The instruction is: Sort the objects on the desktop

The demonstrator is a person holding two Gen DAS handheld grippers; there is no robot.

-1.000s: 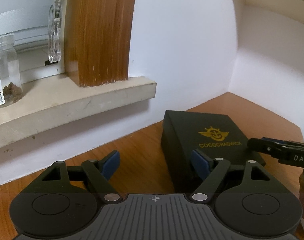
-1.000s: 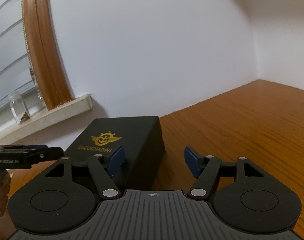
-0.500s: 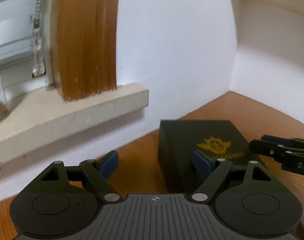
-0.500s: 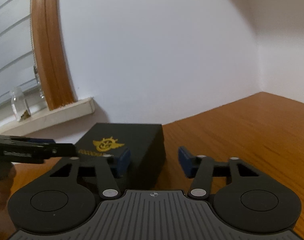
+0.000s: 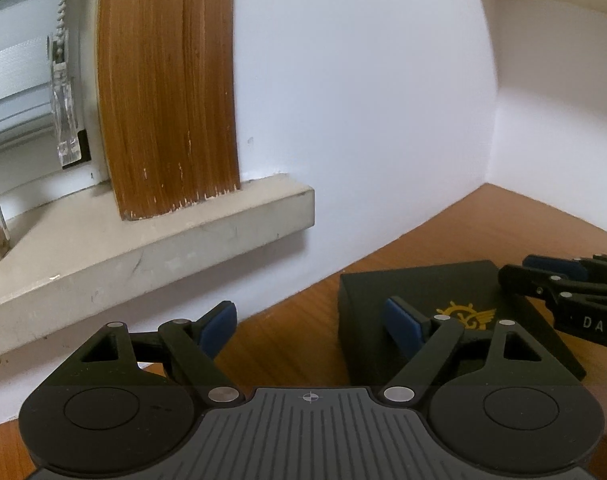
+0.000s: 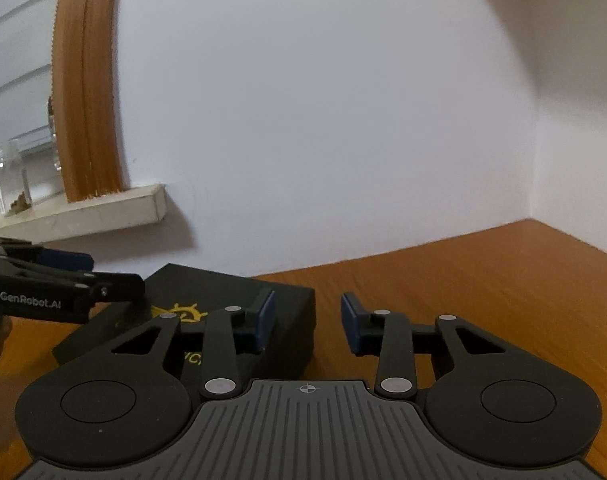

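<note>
A black box with a gold emblem [image 5: 455,292] lies on the wooden desk near the wall; it also shows in the right wrist view [image 6: 231,292]. My left gripper [image 5: 311,322] is open and empty, its right finger [image 5: 403,326] above the box's left edge. My right gripper [image 6: 307,318] is open and empty, its left finger [image 6: 263,320] over the box's right edge. The right gripper's tip reaches over the box in the left wrist view [image 5: 559,284], and the left gripper's tip does so in the right wrist view [image 6: 63,280].
A stone window sill [image 5: 151,240] juts from the white wall at left, with a wooden window frame [image 5: 167,92] and a glass jar [image 6: 11,180] on it. The wooden desk [image 6: 483,280] runs right to a corner of white walls.
Both grippers have lifted and drawn back a little; the box sits lower in both views. The right gripper's fingers have narrowed. The jar has slid out of the left view.
</note>
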